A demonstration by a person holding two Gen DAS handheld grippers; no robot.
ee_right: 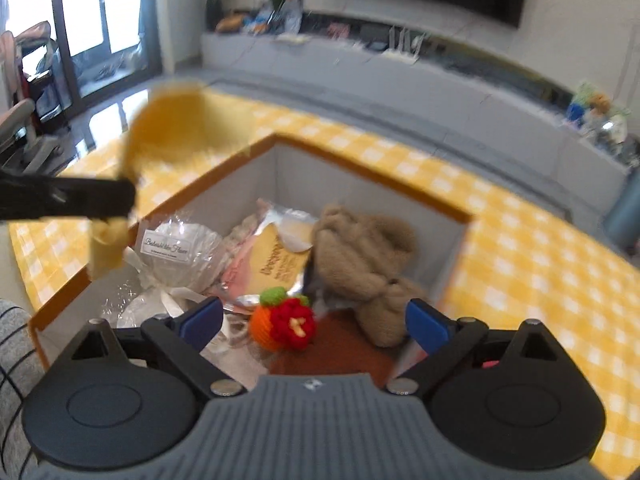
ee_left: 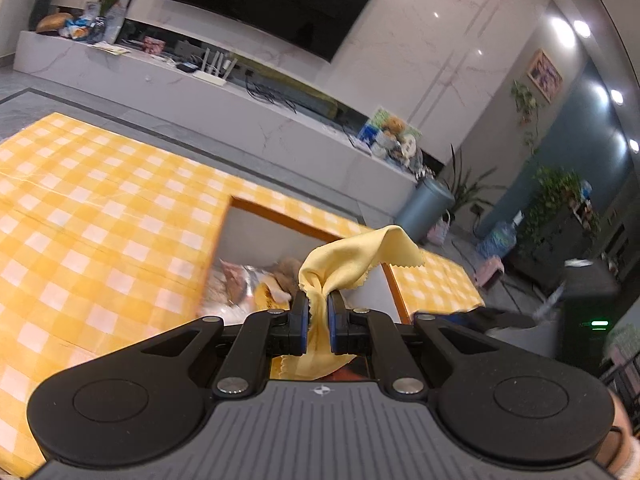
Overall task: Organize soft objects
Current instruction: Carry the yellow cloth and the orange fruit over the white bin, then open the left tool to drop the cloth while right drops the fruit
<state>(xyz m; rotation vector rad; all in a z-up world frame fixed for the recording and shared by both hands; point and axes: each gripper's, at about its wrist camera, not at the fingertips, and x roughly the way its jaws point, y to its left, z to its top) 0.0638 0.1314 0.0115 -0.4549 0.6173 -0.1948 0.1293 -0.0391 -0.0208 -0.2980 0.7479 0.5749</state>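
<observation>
Hanging from the left gripper (ee_left: 318, 312), the yellow cloth (ee_left: 360, 256) is clamped between its jaws, which are pressed together on the fabric w/ one end flopping up past the tips and the other trailing down under the gripper body. Landmark is the storage box (ee_right: 360, 168) sunk into the yellow-check desk (ee_right: 520, 240). In the left wrist view the cloth sits above the box's near edge, box opening straight ahead and below the jaws. In the right wrist view the same cloth (ee_right: 168, 132) is up over the box's left rim, blurred.

Right gripper (ee_right: 312, 320) hovers over the box, jaws wide apart, nothing pressed between them. The crochet fruit toy (ee_right: 286, 320) lies in the box directly beyond the gap, approx centred; brown plush bear (ee_right: 368, 268) just right of it, wrapped white bundle (ee_right: 176, 248) and a foil packet (ee_right: 272, 256) to its left and behind.

Judgement: cloth probably goes into the box next, so the left hand is the one that matters; drop direction is forward and down from its jaws. Cloth's long axis runs roughly along the jaws' pointing line.
</observation>
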